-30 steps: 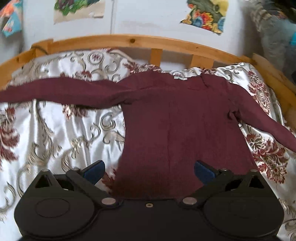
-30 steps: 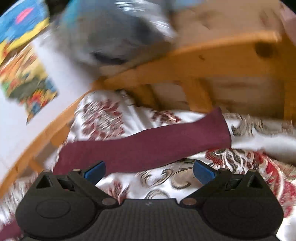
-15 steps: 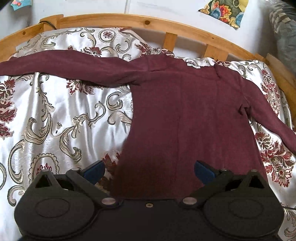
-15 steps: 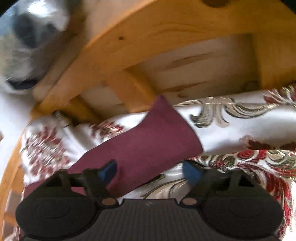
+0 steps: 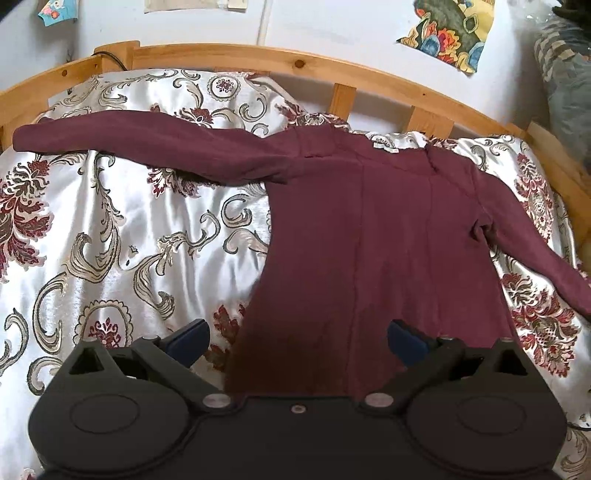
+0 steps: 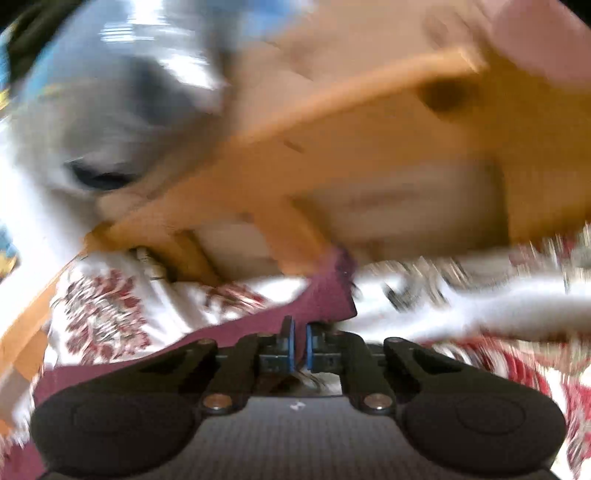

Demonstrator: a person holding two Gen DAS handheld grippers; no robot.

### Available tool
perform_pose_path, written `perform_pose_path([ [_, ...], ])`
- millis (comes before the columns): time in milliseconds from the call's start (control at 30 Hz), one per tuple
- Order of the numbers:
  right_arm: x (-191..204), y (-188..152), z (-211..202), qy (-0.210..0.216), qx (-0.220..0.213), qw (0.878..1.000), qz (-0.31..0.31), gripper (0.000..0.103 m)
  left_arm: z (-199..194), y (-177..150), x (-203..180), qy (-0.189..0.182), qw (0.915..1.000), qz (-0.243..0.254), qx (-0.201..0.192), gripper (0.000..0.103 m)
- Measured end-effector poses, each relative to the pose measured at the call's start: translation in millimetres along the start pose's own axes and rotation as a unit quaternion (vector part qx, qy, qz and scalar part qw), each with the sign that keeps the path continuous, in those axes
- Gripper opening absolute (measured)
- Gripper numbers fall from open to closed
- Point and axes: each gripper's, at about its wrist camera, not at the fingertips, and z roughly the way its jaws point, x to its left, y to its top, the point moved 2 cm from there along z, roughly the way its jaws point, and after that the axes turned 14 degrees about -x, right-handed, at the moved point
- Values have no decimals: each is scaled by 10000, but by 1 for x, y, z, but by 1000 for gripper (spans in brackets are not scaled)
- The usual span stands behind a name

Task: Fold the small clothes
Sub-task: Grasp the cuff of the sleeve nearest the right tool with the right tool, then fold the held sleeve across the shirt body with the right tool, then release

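Note:
A maroon long-sleeved shirt (image 5: 369,236) lies flat on the patterned satin bedspread (image 5: 122,240), sleeves spread left and right. My left gripper (image 5: 297,338) is open and empty, hovering over the shirt's bottom hem. In the blurred right wrist view, my right gripper (image 6: 298,341) is shut on the cuff end of the right sleeve (image 6: 325,295), near the wooden bed frame (image 6: 332,122).
A wooden headboard rail (image 5: 295,62) curves round the far side of the bed. Paper pictures (image 5: 447,33) hang on the white wall. A grey bundle (image 5: 569,74) sits at the right; it also shows in the right wrist view (image 6: 110,122).
My right gripper moved onto the sleeve cuff and closed on it. My left gripper rose and tilted, showing more of the bed, and stayed open.

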Motion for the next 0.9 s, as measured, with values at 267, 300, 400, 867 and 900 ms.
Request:
perform_pose_path([
  [267, 104, 21, -45, 1597, -1062, 9636, -1862, 7, -6, 4, 7, -19, 9999, -28, -129, 102],
  [300, 120, 21, -53, 1876, -1195, 9515, -2123, 7, -7, 4, 8, -14, 9999, -42, -145, 102],
  [400, 171, 11, -90, 2838, -1524, 9013, -2898, 7, -9, 6, 14, 28, 9997, -136, -182, 102],
  [867, 245, -150, -222, 5372, -672, 7060, -4565, 6, -15, 11, 38, 118, 9964, -754, -367, 102],
  [900, 240, -160, -224, 5417, -597, 6980, -4646, 6, -15, 11, 38, 117, 9964, -742, -382, 102],
])
